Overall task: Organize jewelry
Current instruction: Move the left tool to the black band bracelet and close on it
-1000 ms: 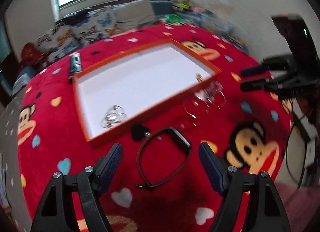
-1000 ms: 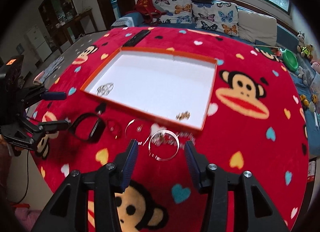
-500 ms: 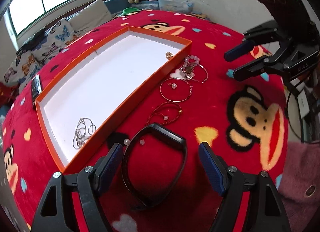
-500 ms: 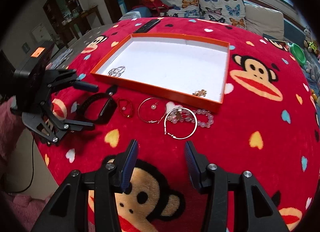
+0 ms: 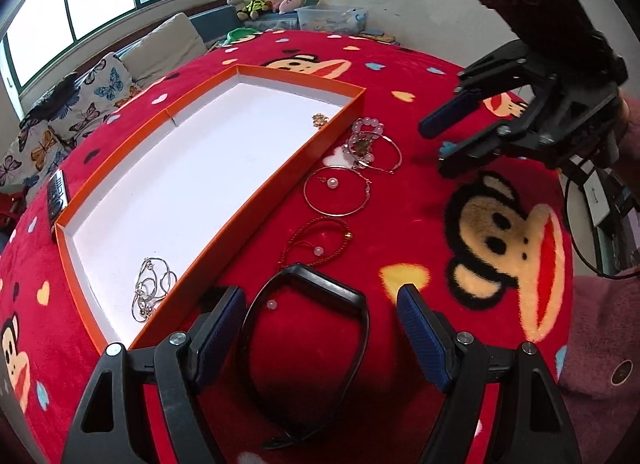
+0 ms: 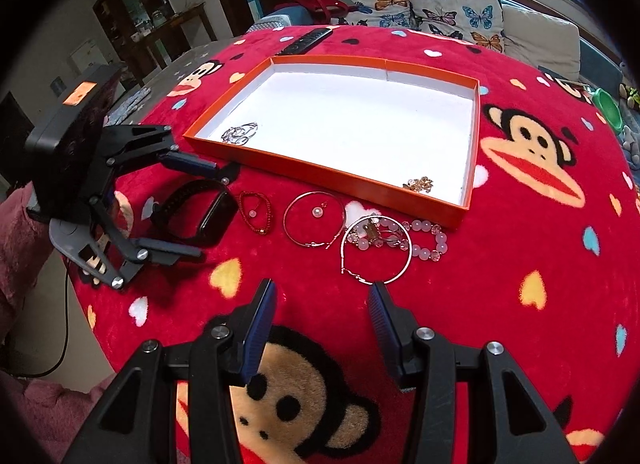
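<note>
Jewelry is lying beside the orange tray (image 5: 256,199): black wristband (image 5: 308,328) is sitting between the wide-open left gripper's (image 5: 320,324) jaws, untouched; right gripper (image 6: 322,316) is hovering half-open, empty, near the silver bangle (image 6: 376,250).

Gold trinket (image 6: 418,183) in tray too small to identify

1 tray (image 6: 328,173); 5 bracelets (image 6: 314,223)
</note>
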`<state>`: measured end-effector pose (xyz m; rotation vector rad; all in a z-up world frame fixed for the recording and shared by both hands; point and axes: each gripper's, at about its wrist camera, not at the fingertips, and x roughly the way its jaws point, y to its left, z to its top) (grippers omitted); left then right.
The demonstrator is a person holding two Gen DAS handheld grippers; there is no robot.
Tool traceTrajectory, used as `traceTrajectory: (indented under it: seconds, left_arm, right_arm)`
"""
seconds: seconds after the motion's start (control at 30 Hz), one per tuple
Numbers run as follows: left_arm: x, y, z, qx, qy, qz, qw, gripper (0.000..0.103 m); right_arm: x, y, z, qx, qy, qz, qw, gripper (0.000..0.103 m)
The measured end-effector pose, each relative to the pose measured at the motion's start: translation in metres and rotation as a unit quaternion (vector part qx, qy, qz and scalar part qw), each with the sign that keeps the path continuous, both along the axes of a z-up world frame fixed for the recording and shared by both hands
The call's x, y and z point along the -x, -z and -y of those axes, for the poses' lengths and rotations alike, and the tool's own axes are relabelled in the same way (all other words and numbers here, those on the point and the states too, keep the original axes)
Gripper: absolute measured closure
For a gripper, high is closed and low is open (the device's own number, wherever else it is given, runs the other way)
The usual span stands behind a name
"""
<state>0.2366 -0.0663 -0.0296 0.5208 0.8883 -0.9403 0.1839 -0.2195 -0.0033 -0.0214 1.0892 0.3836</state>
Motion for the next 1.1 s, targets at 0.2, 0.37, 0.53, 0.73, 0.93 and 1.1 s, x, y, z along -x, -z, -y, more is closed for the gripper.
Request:
traceTrajectory:
  seconds: [0.2, 0.37, 0.53, 0.73, 0.93, 1.1]
  left_arm:
    - [0.008, -0.014, -0.008, 0.034, -0.001, -0.021, 0.9992, 0.02]
    - [0.013, -0.018, -0.011, 0.03, 0.001, -0.029, 0.9991, 0.02]
    - [0.009, -0.004, -0.004, -0.004, 0.009, -0.024, 0.9997, 0.02]
    - [0.004, 0.01, 0.003, -0.046, 0.034, -0.005, 0.9984, 0.02]
    - [0.0, 0.015, 0.007, -0.05, 0.054, 0.004, 0.9973, 0.021]
    - [0.001, 0.016, 0.006, -0.029, 0.046, 0.001, 0.9985, 0.035]
  right_arm:
    - [-0.002, 0.001, 0.002, -0.006, 0.005, -0.001, 1.0, 0.05]
    - [-0.003, 0.005, 0.004, -0.004, 0.007, -0.003, 1.0, 0.051]
    - [-0.004, 0.008, 0.005, -0.005, 0.009, -0.006, 1.0, 0.051]
    - [-0.003, 0.008, 0.009, -0.007, 0.012, -0.006, 1.0, 0.05]
    - [-0.006, 0.009, 0.011, -0.007, 0.01, -0.004, 1.0, 0.05]
    - [-0.011, 0.01, 0.014, 0.001, 0.019, 0.0, 1.0, 0.051]
